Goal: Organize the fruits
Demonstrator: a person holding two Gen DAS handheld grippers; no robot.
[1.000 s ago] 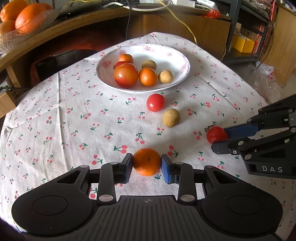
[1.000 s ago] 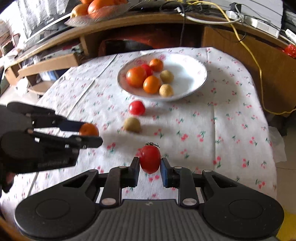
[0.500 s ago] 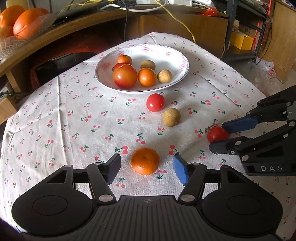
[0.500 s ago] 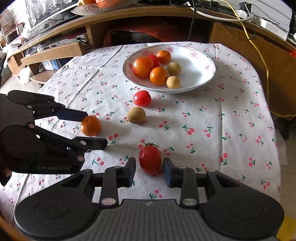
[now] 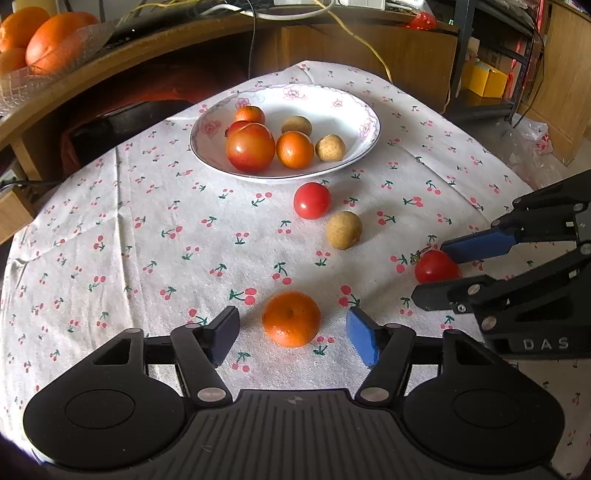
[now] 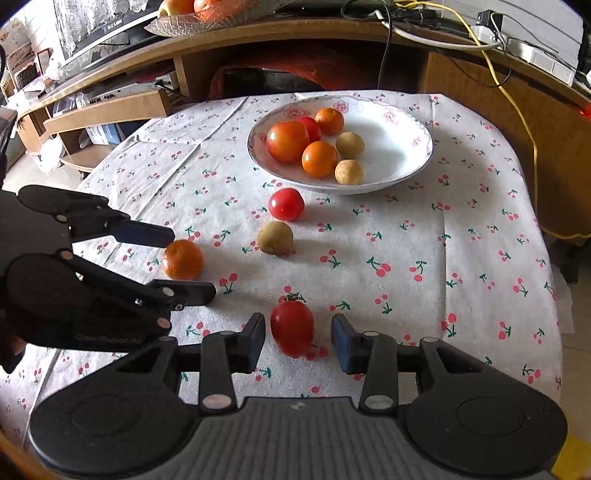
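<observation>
A small orange (image 5: 291, 318) lies on the cherry-print tablecloth between the fingers of my left gripper (image 5: 291, 334), whose jaws are opening and stand clear of it on both sides. A red tomato with a stem (image 6: 291, 328) lies between the fingers of my right gripper (image 6: 298, 341), whose jaws are also opening with a gap on each side. Farther back, a round red tomato (image 5: 311, 200) and a tan longan (image 5: 343, 229) rest on the cloth in front of the white flowered bowl (image 5: 364, 123), which holds several fruits.
A wooden shelf curves behind the table with a glass dish of oranges (image 5: 33, 35) on it and cables (image 6: 491, 55) trailing over it. The tablecloth (image 5: 110, 221) drops off at the table's rounded edges. A yellow box (image 5: 484, 79) sits on the floor at the right.
Both grippers have opened. The left let go of the orange and the right let go of the stemmed tomato; both fruits now lie free on the cloth.
</observation>
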